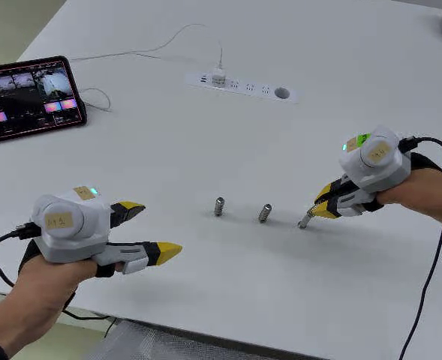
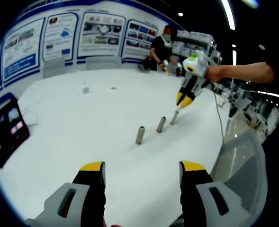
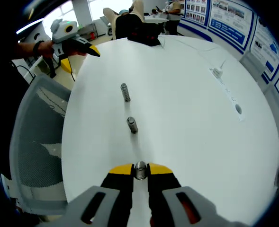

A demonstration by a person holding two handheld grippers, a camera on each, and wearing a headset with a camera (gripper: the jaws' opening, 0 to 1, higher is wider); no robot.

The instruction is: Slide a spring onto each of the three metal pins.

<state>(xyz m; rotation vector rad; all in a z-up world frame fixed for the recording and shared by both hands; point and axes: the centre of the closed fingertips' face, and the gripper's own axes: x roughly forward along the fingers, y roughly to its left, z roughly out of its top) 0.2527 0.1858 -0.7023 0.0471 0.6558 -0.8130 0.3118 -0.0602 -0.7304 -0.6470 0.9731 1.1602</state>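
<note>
**A:** Why is the right gripper (image 1: 324, 204) so low over the white tabletop (image 1: 205, 150)?

**B:** Its yellow-tipped jaws are pinched shut on the third silver metal pin (image 1: 305, 220), which slants away from the tips with its foot on the table. In the right gripper view, the coils of a thin grey wire spring (image 3: 140, 169) sit right between the tips. I'd judge the grip is there to steady the pin while that spring gets seated.

**A:** And the other two?

**B:** The left-hand silver pin (image 1: 219, 206) and the middle silver pin (image 1: 265, 213) stand upright in a row, apart from each other and untouched. Both look ribbed with coils, so their springs seem to be on already. This would be the last one.

**A:** Then why is the left gripper (image 1: 154, 227) idle?

**B:** Its jaws are spread wide and hold nothing, and it sits near the table's front edge, well apart from the pins. It's likely parked there to keep the row clear, since one gripper can manage this pin.
</note>
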